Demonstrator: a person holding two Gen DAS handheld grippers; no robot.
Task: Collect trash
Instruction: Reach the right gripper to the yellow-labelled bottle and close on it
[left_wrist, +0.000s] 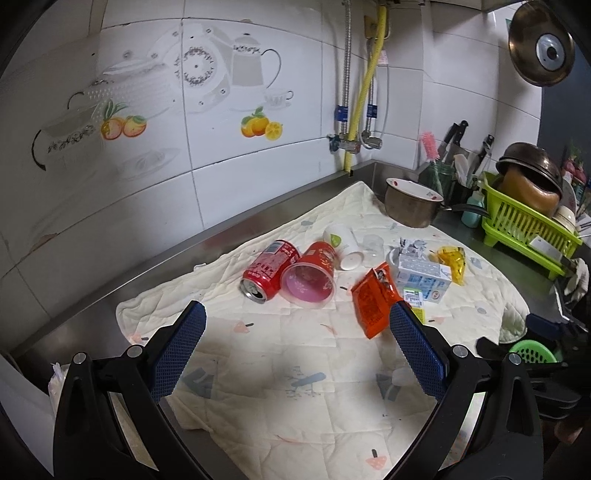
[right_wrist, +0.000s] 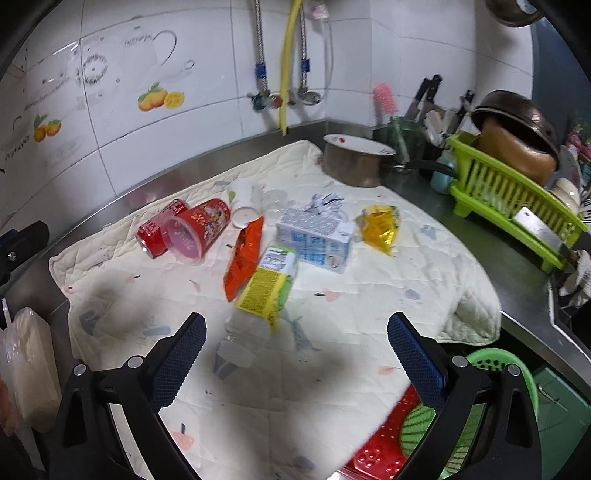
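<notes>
A home kitchen. White wall tiles (left_wrist: 221, 122) carry printed teapots, cups and oranges above a stainless steel counter (left_wrist: 92, 306). Water pipes and a yellow gas hose (left_wrist: 364, 92) run down the wall. A green dish rack (left_wrist: 524, 229) holds upturned pots, kitchen knives (left_wrist: 456, 136) stand in a holder, and a metal saucepan (left_wrist: 410, 206) sits on a quilted cloth (left_wrist: 295, 387) spread over the counter.
</notes>
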